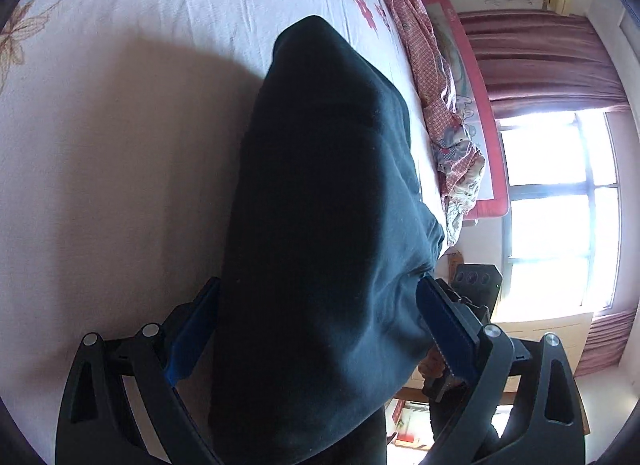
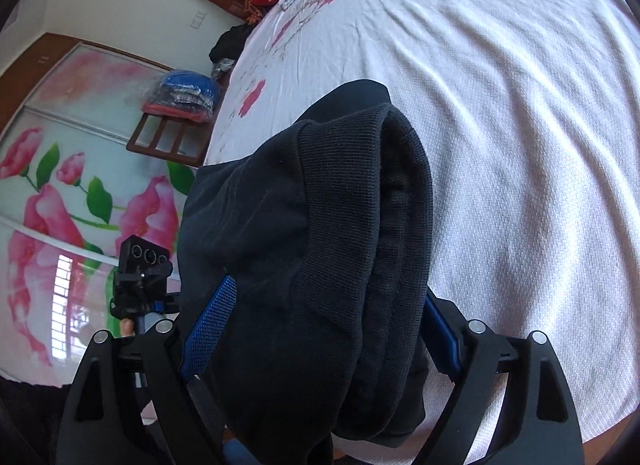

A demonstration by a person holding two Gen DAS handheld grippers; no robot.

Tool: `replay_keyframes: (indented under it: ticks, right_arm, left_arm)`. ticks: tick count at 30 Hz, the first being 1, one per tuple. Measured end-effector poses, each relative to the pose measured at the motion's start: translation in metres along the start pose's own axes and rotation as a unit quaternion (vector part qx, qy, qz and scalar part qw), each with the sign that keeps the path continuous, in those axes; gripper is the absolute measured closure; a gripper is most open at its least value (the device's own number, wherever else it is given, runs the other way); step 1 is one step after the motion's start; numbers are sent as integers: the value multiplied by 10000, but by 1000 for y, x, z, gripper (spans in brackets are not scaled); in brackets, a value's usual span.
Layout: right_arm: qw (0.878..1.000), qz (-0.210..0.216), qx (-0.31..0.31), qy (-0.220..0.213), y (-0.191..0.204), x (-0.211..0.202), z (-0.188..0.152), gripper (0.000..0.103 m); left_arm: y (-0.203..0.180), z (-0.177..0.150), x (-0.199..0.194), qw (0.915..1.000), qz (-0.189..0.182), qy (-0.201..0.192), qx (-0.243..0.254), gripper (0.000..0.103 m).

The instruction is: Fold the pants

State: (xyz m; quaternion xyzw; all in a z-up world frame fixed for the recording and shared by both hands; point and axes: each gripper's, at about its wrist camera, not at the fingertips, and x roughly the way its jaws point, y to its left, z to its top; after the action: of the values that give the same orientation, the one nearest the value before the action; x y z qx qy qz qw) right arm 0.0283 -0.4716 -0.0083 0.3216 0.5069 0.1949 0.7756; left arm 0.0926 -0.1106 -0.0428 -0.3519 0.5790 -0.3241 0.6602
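Dark pants (image 2: pixel 320 249) — no label (none legible) — fill both grippers' jaws.

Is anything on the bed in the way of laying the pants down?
Nothing visible. The pants sit between the right gripper's fingers, and the white sheet beyond them is bare. The crumpled quilt lies off along the bed's far edge.

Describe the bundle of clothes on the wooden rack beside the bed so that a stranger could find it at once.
Start from the large bed with the white flowered sheet and go to its side facing the wardrobe doors painted with pink roses. There a dark brown wooden slatted rack stands. The clear plastic-wrapped bundle of folded clothes lies on top, the only blue and red thing there.
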Motion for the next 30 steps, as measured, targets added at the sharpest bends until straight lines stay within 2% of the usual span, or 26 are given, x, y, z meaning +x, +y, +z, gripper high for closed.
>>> replay_keyframes:
  ticks: [8,11,13,16,19,20,24,27,30]
  right_arm:
    - [9994,-282,-193,80,5,1,1,28]
    - [9989,-377,-251,128,6,3,1,29]
    - [9986,-429,-277,147,6,4,1,35]
    - [9980,-559,-256,138,5,0,0,57]
    - [9977,-621,-238,147,8,-2,0,63]
    - [9969,-714,-289,152,12,-2,0,65]
    - [9938,-997,-480,107,34,-6,1,70]
    - [9905,-1180,-706,68,55,-13,2,71]
    - [9878,-1270,-903,32,72,-21,3,72]
  left_arm:
    - [-21,-2,21,9995,118,128,246,6]
    - [-24,-2,26,9991,244,182,296,17]
    - [-25,-1,31,9987,344,224,298,26]
    - [-25,1,33,9983,451,245,275,38]
    - [-27,4,31,9972,592,273,365,50]
    - [-28,6,31,9967,654,272,394,57]
    - [-33,8,28,9973,621,187,359,74]
    - [-42,7,27,9970,637,87,422,78]
    - [-53,8,21,9980,470,-5,422,79]
